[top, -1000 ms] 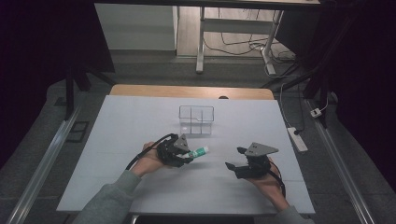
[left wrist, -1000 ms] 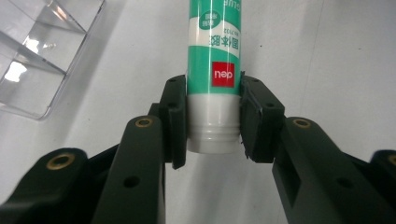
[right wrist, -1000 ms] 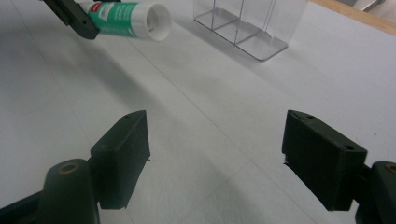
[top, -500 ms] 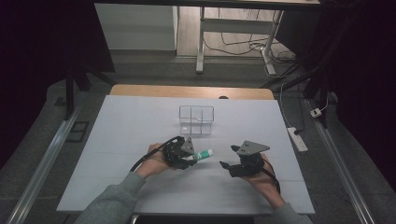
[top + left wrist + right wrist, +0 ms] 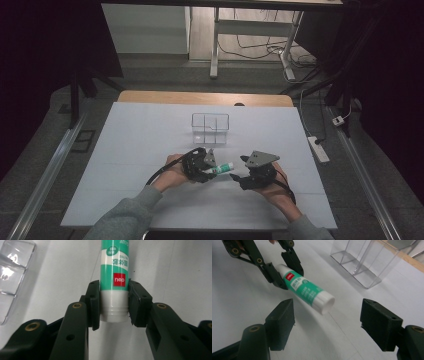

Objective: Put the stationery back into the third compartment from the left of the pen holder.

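L gripper (image 5: 212, 167) clamped glue stick (image 5: 223, 168) at its white base, held level above table (image 5: 125, 150), toward near edge, mid-width. R gripper (image 5: 327, 315) jaws wide, just been closing; stick's cap end between them, untouched. Clear box (image 5: 210, 127) sat toward far edge.

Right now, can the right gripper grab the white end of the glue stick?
Probably yes. The left gripper holds the glue stick by its base, pointing its free white end toward the right gripper. Those jaws have just been closing but stand apart with nothing between them, and the way looks free.
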Action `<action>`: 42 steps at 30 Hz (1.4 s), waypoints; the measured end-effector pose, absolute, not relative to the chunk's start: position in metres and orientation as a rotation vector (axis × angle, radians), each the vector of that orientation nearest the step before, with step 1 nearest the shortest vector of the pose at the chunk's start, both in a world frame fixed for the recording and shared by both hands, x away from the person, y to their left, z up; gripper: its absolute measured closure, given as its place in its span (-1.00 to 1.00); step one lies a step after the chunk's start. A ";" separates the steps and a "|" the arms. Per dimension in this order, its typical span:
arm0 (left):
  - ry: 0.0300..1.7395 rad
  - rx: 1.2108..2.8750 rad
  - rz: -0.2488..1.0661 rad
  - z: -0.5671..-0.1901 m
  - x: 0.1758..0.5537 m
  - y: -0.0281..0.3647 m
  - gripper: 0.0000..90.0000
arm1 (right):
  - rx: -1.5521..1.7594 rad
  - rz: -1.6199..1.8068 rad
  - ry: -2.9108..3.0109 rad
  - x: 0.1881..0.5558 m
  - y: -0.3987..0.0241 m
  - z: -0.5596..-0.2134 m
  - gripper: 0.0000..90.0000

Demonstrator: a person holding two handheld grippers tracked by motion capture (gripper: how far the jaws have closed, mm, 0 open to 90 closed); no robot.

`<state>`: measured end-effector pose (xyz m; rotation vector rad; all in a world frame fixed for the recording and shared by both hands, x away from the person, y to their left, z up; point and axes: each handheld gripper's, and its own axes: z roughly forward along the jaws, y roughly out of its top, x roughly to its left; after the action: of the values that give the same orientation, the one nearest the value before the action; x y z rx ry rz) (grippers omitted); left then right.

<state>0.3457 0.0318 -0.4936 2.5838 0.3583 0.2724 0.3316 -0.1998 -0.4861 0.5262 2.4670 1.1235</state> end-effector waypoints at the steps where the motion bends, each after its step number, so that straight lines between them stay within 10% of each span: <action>1: 0.357 2.584 0.271 -0.494 0.346 0.031 0.44 | 0.515 1.122 2.469 0.331 -0.198 -0.486 -0.39; 42: 0.327 2.511 0.268 -0.482 0.343 0.044 0.15 | 0.065 0.795 2.630 0.327 -0.161 -0.502 0.44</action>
<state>0.3428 0.0440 -0.4823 2.5113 0.3270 0.2677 0.3274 -0.1607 -0.5023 0.0650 2.6301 0.7948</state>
